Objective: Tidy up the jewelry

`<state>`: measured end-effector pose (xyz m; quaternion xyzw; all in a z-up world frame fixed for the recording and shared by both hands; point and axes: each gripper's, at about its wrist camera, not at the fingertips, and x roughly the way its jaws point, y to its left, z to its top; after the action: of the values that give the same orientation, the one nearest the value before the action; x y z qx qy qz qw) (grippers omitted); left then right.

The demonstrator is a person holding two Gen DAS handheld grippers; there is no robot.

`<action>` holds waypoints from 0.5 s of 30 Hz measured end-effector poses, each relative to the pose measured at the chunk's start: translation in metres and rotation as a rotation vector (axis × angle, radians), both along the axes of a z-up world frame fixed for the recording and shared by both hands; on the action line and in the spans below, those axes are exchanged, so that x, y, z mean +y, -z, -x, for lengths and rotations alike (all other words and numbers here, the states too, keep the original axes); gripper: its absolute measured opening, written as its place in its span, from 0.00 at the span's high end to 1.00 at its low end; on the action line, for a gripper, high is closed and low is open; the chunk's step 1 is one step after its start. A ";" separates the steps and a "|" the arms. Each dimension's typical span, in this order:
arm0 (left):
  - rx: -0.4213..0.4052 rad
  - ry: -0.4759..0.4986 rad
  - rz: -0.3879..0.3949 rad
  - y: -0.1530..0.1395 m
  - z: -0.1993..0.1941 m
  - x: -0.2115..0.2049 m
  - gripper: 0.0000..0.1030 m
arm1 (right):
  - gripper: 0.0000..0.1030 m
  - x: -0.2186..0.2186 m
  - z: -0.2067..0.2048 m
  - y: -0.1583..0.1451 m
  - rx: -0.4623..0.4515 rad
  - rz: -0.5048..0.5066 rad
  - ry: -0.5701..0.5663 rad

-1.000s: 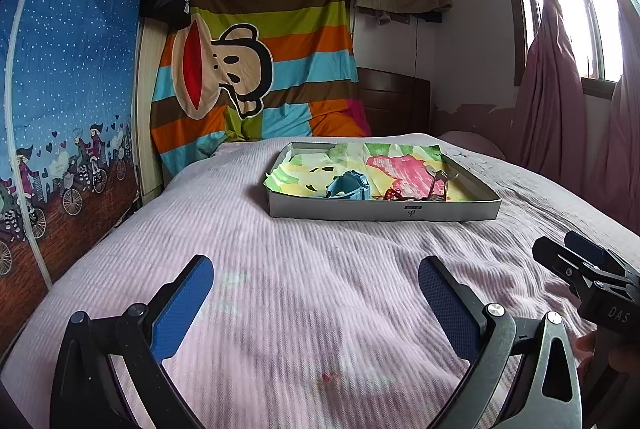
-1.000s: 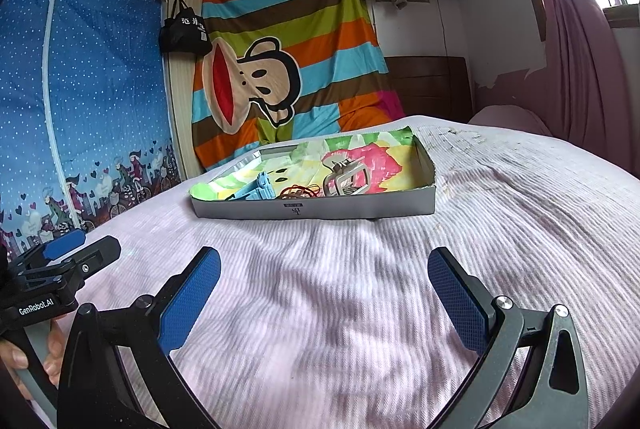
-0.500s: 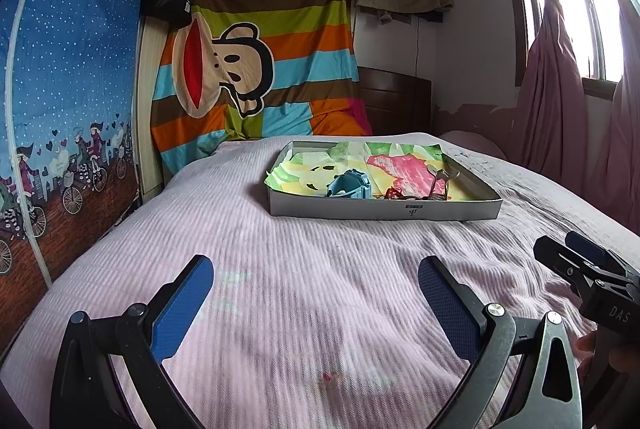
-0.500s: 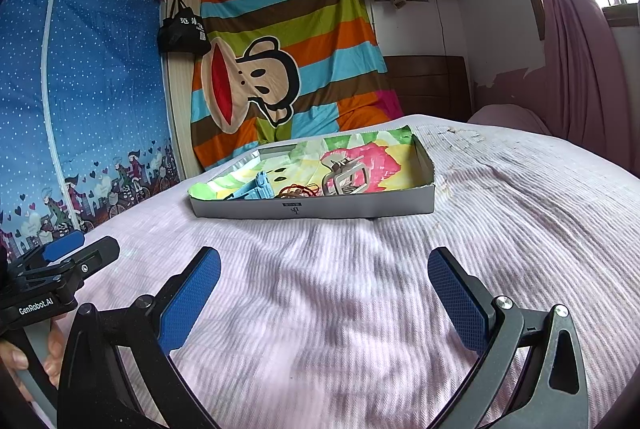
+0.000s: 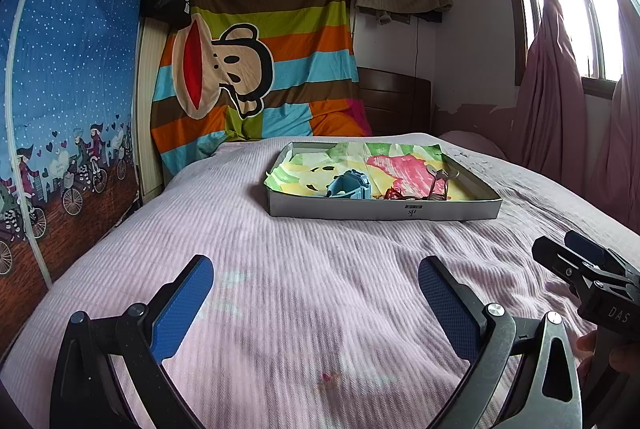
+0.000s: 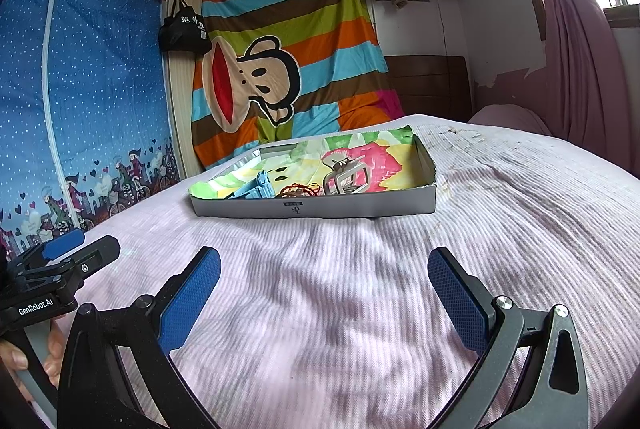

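1. Almost nothing has moved since the frames a second ago — both claws hold the same low pose over the bed, and the tray's contents lie as they did.
2. The jewelry sits in a shallow grey cardboard tray (image 5: 384, 210) lined with a bright cartoon-print paper (image 5: 396, 165), out toward the far middle of the bed and well apart from both claws.
3. Inside the tray, from left to right in the right wrist view: a blue hair claw clip (image 6: 256, 188), a tangle of red cord (image 6: 299, 189) just beside it, and a silvery-beige hair claw clip (image 6: 347, 176) next to the cord.
4. The left claw (image 5: 316, 303) is spread wide with nothing between its blue pads (image 5: 182, 311), close above the bedcover.
5. The right claw (image 6: 324, 295) is likewise released and empty; its blue pads (image 6: 458, 307) stand far apart.
6. Each wrist view catches the other tool at its edge — the right one (image 5: 588, 279) low at the right of the left view, with fingers of a hand (image 5: 588, 343) under it.
7. The bed (image 6: 500, 229) wears a pale pink ribbed cover; a striped monkey-print sheet (image 5: 260, 69) hangs on the far wall, a blue dotted fabric wardrobe (image 6: 80, 101) stands at the left, and pink curtains (image 5: 560, 101) hang by the window at the right.
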<state>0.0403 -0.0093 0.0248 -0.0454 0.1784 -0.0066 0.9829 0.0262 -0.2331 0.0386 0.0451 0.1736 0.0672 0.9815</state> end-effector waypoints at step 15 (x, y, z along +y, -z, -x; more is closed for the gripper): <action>-0.002 0.000 -0.002 0.001 0.000 -0.001 0.00 | 0.01 0.000 0.000 0.000 0.000 0.000 0.000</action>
<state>0.0402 -0.0099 0.0240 -0.0442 0.1777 -0.0065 0.9831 0.0260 -0.2331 0.0391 0.0450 0.1737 0.0671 0.9815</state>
